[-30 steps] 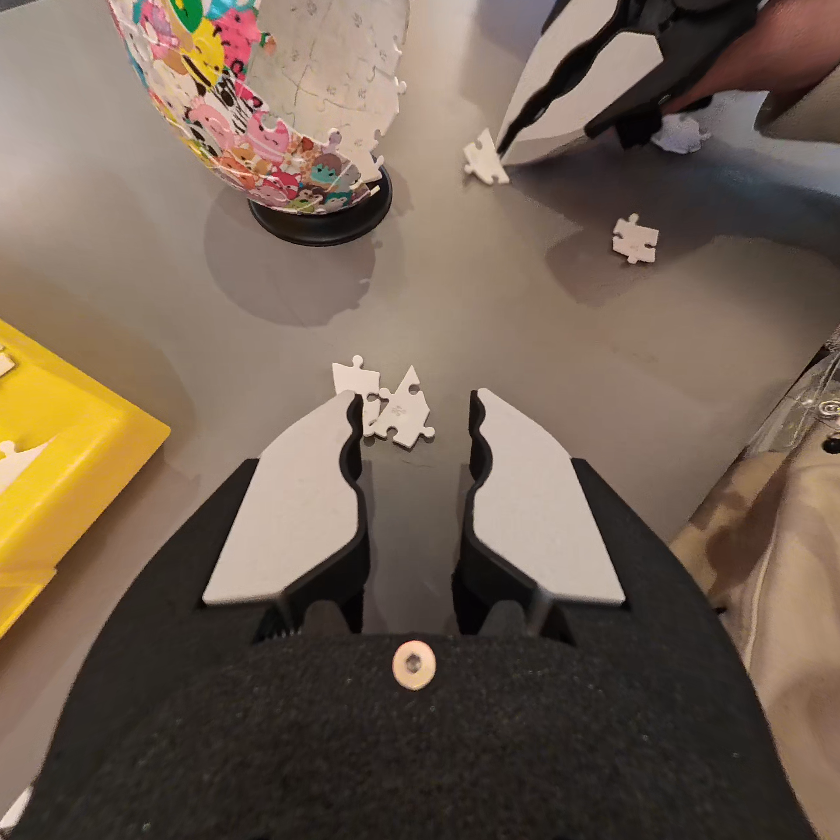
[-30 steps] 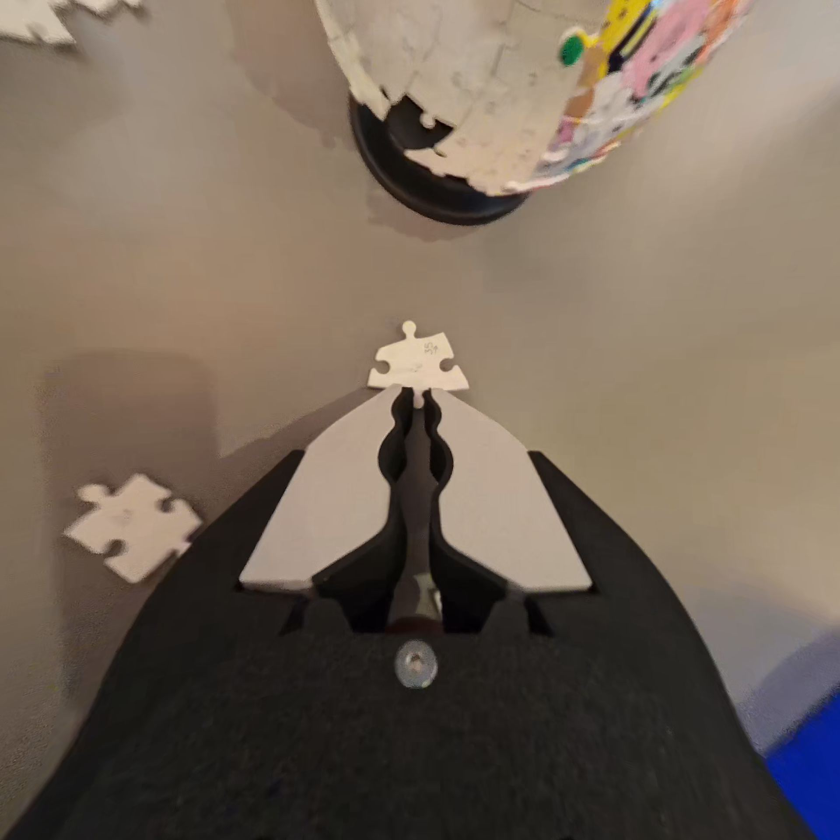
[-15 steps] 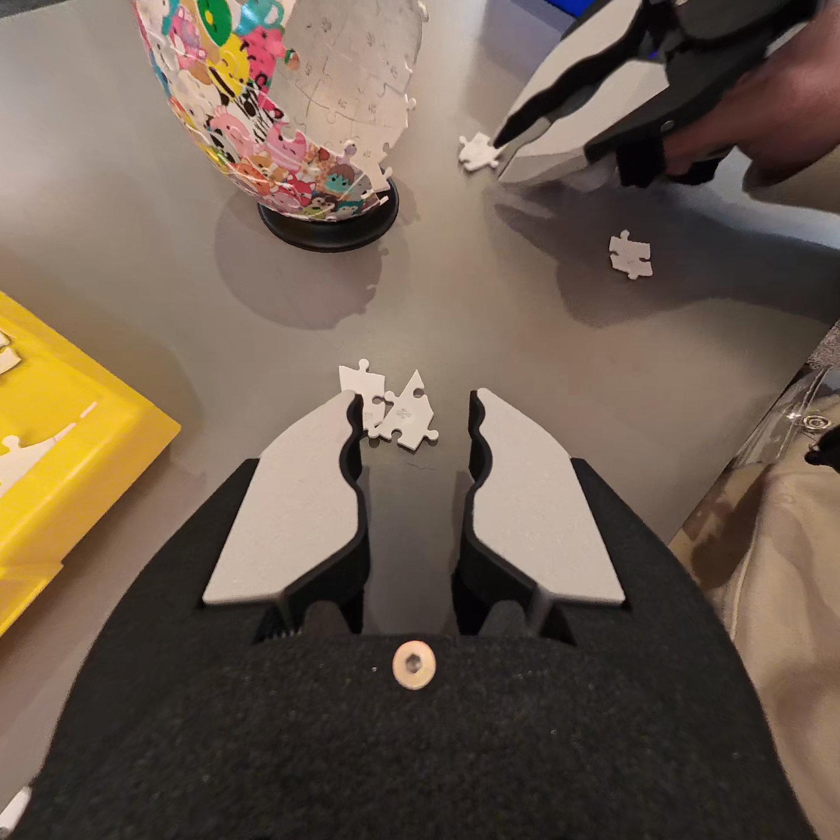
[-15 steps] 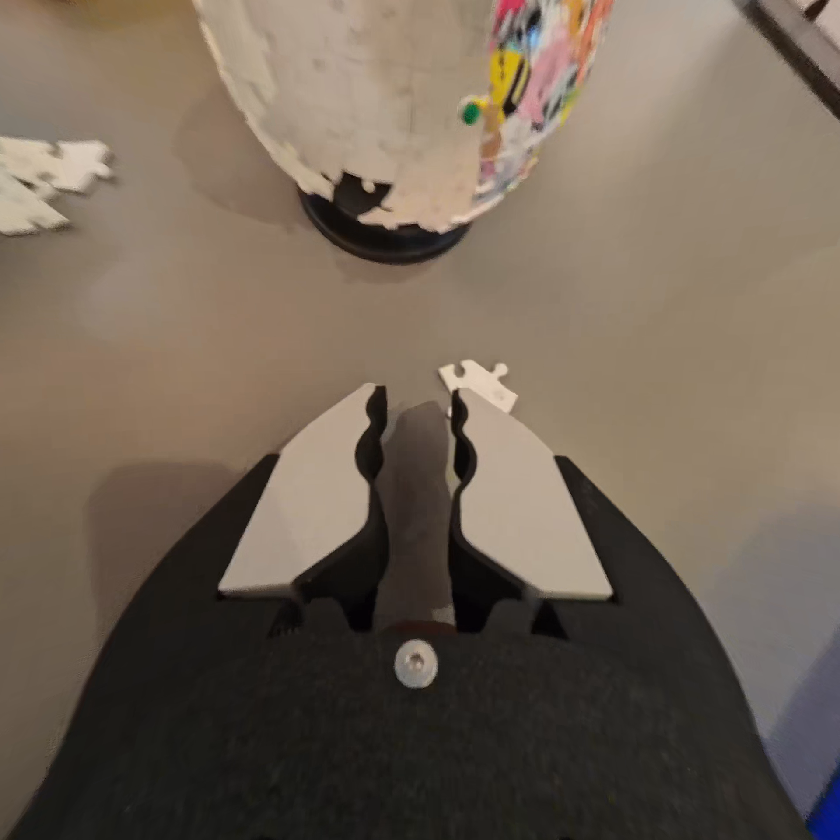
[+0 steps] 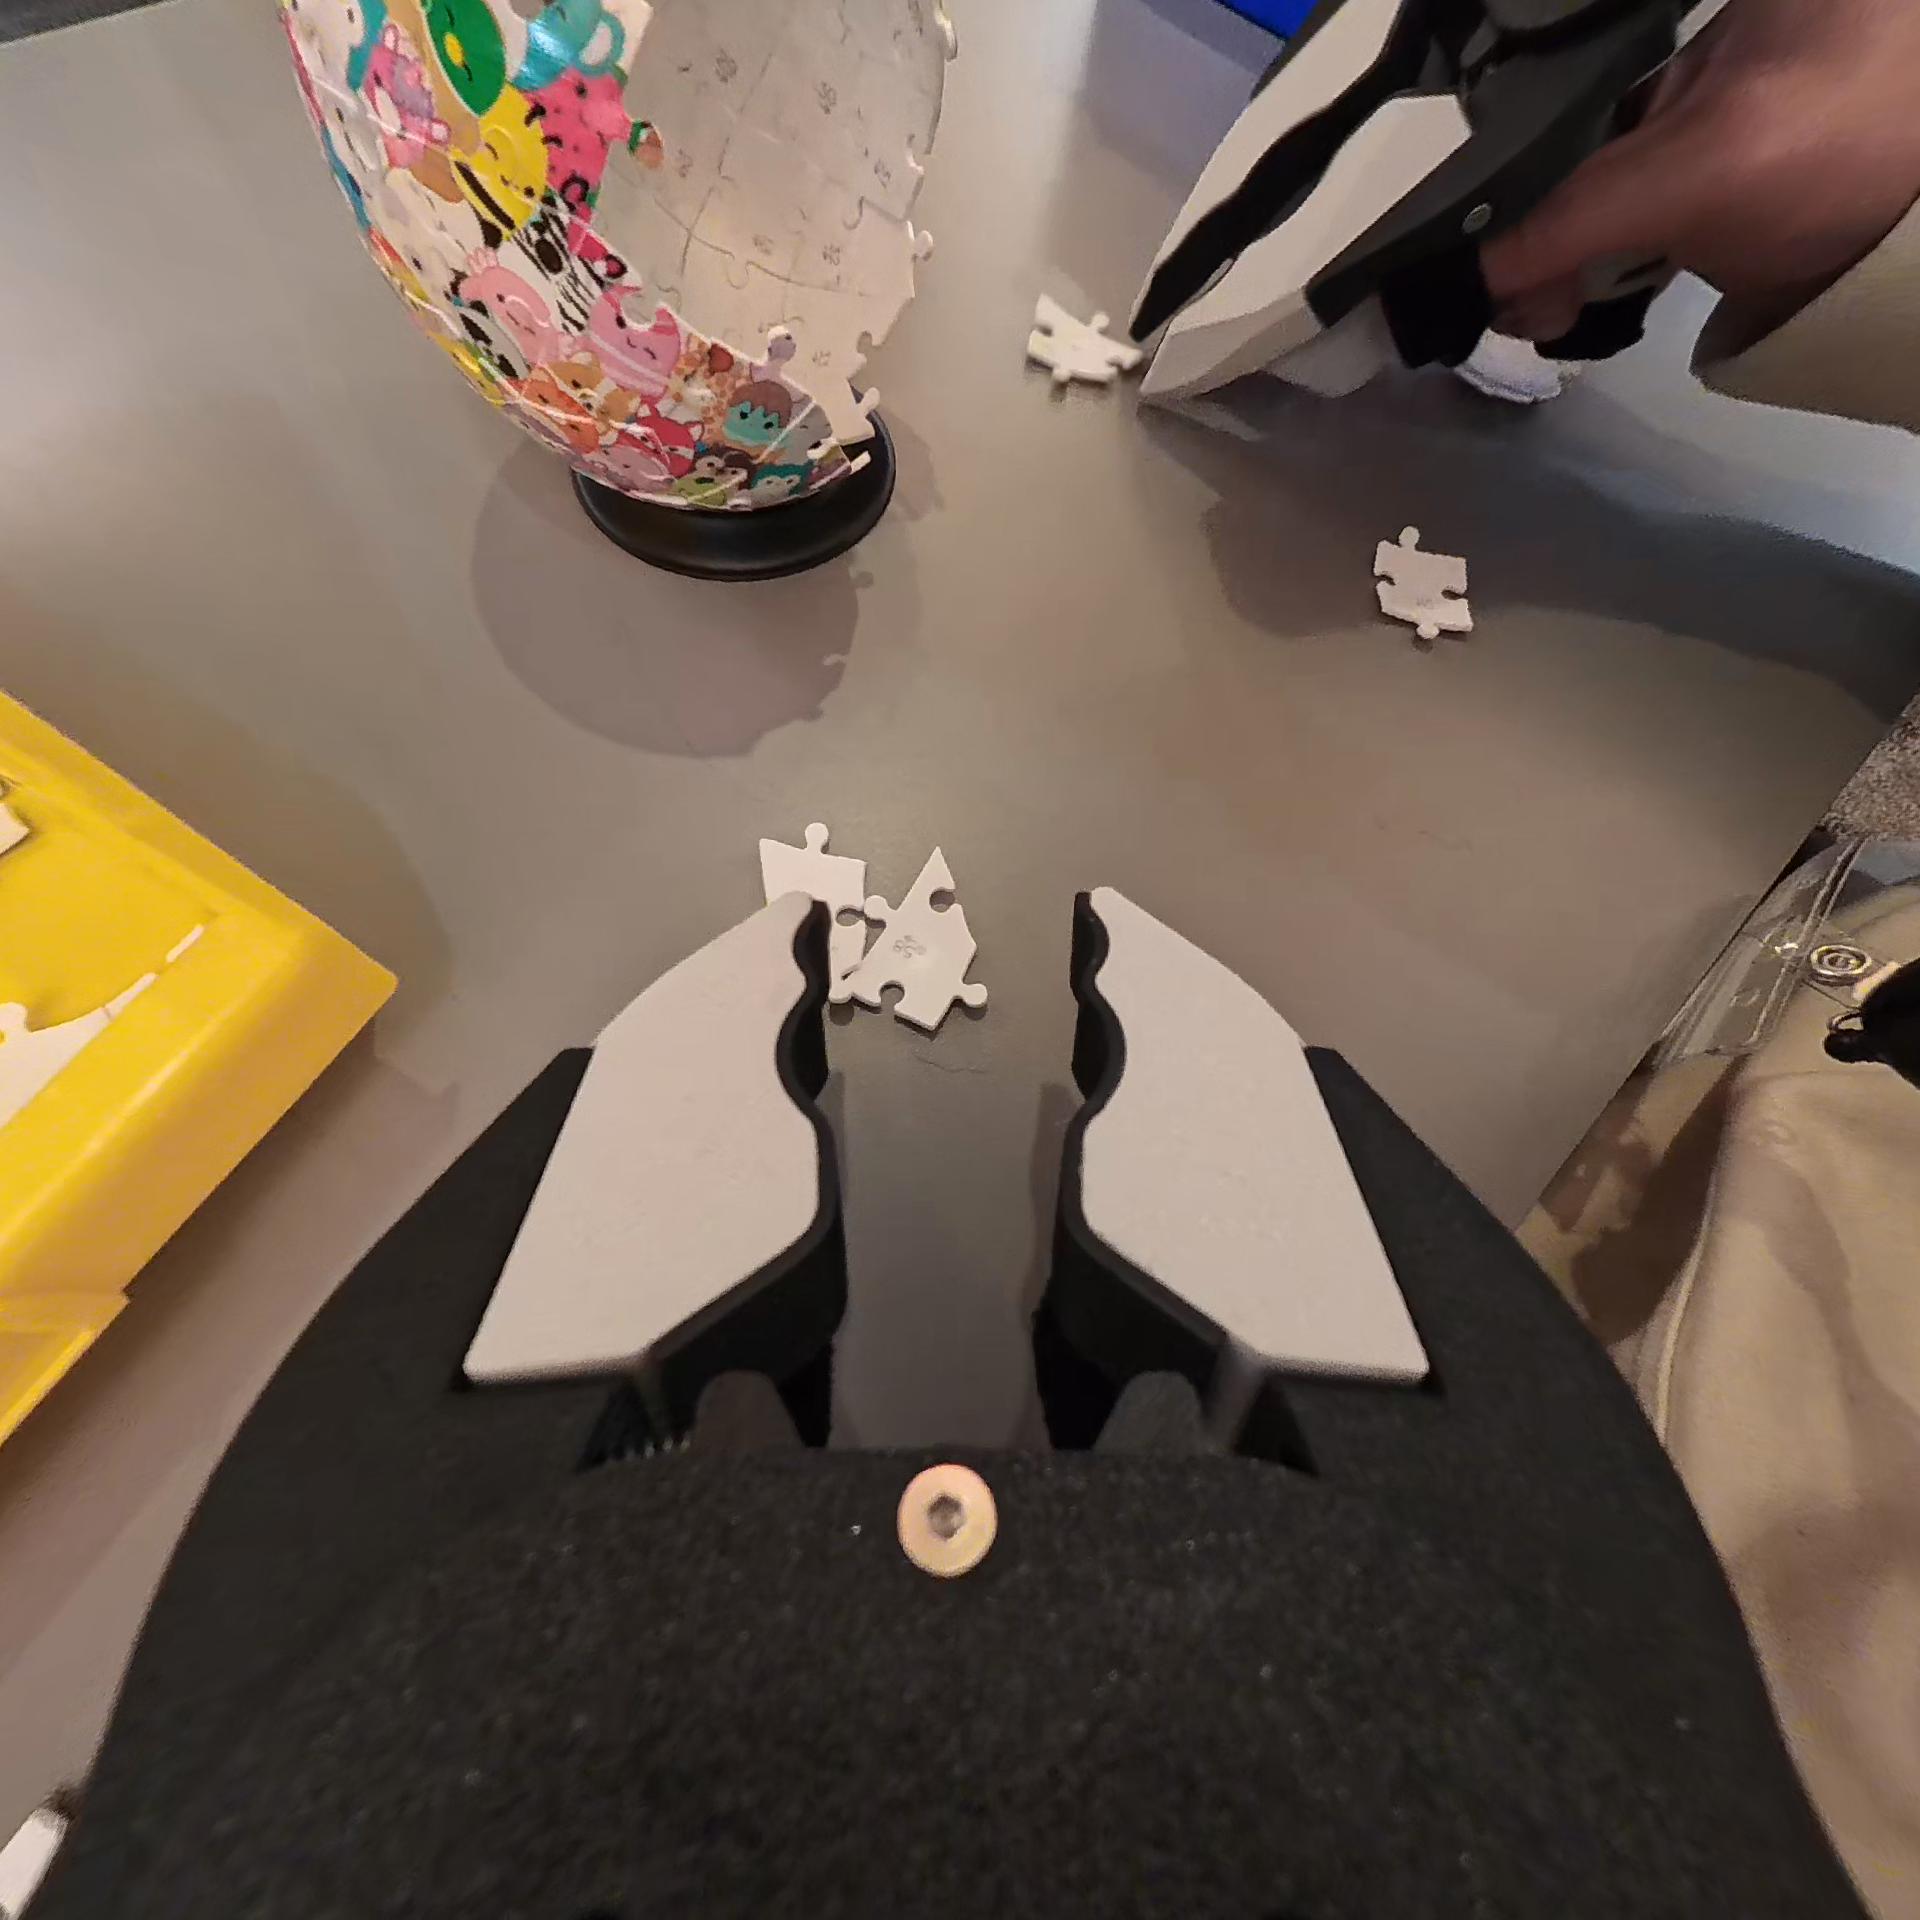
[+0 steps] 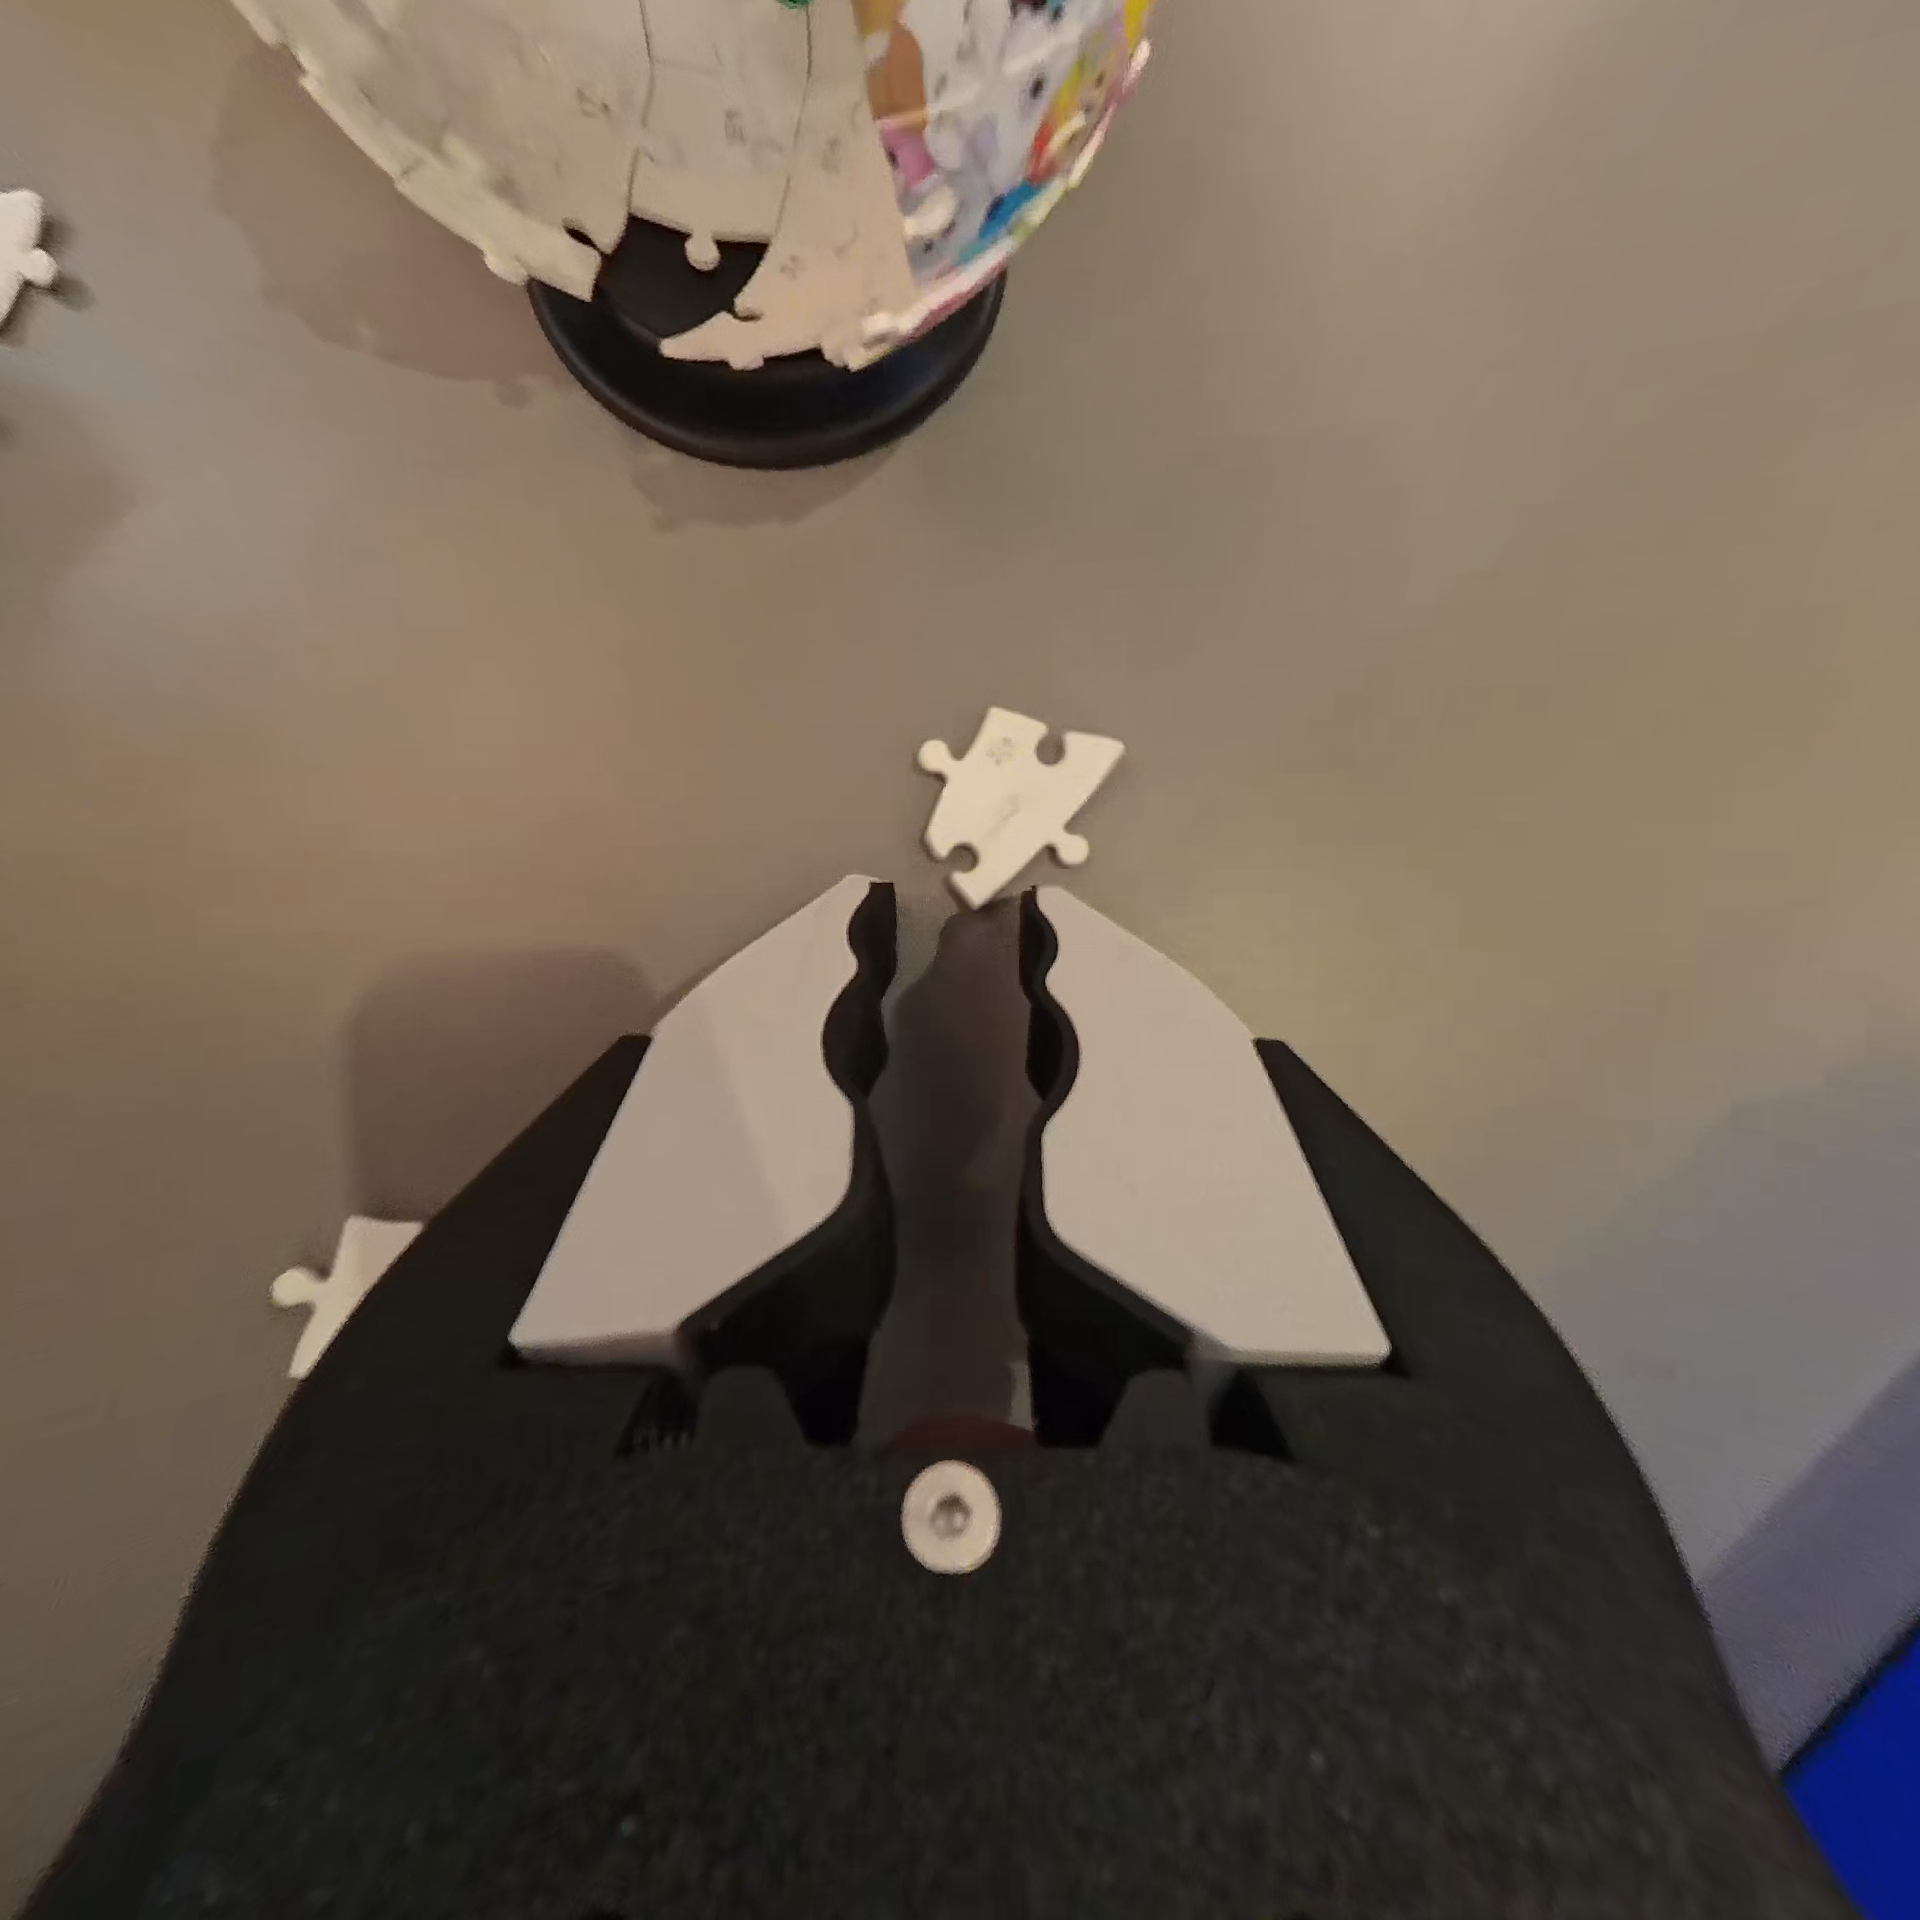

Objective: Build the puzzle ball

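In the left wrist view, your left gripper (image 5: pixel 943 909) hangs with fingers spread over two white pieces (image 5: pixel 883 935) on the desk (image 5: pixel 312 623); the puzzle ball (image 5: pixel 623 239) stands beyond. In the right wrist view, your right gripper (image 6: pixel 961 896) is released, a loose piece (image 6: pixel 1013 800) lying just ahead.

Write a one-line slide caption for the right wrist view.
Open right gripper nears a loose white puzzle piece before the unfinished puzzle ball.

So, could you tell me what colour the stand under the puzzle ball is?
Black; the stand shows best in the left wrist view.
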### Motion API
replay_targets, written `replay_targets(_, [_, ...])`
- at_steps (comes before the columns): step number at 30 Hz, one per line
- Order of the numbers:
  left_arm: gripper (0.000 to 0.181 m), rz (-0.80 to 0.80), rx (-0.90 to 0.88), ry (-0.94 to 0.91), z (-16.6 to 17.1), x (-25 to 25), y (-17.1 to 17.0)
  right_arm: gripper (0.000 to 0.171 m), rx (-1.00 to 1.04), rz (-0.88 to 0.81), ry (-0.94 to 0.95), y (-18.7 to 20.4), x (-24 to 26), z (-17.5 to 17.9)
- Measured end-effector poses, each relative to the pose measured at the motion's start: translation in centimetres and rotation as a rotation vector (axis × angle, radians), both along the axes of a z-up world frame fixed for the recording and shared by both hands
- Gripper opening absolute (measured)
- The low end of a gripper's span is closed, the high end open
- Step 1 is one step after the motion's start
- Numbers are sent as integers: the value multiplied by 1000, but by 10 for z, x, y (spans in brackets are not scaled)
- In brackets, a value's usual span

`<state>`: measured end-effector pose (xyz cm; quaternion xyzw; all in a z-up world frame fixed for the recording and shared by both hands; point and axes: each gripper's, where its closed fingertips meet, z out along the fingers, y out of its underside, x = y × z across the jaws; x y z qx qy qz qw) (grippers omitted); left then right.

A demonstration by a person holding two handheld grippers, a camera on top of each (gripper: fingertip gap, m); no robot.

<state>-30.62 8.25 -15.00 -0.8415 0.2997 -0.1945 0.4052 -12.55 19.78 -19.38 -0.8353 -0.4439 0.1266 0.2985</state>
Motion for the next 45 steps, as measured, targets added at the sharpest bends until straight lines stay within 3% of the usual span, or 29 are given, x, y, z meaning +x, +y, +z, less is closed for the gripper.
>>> replay_targets(7, [44, 2, 4, 0, 1, 0, 0, 9, 19, -54, 31, 10, 3, -2])
replay_targets(17, [44, 11, 14, -15, 5, -2, 1, 8, 86, -1, 12, 7, 0, 7])
replay_targets(22, [43, 23, 11, -35, 7, -5, 2, 7, 89, 97, 125, -16, -49, 46])
replay_targets(26, [44, 24, 7, -42, 7, -6, 3, 7, 93, 77, 89, -12, -89, 60])
replay_targets(32, [44, 30, 2, -37, 5, -10, 4, 7, 62, 47, -71, 1, -106, 34])
replay_targets(45, [44, 34, -5, -61, 6, -13, 4, 8, 2, 19, -191, 10, -103, 18])
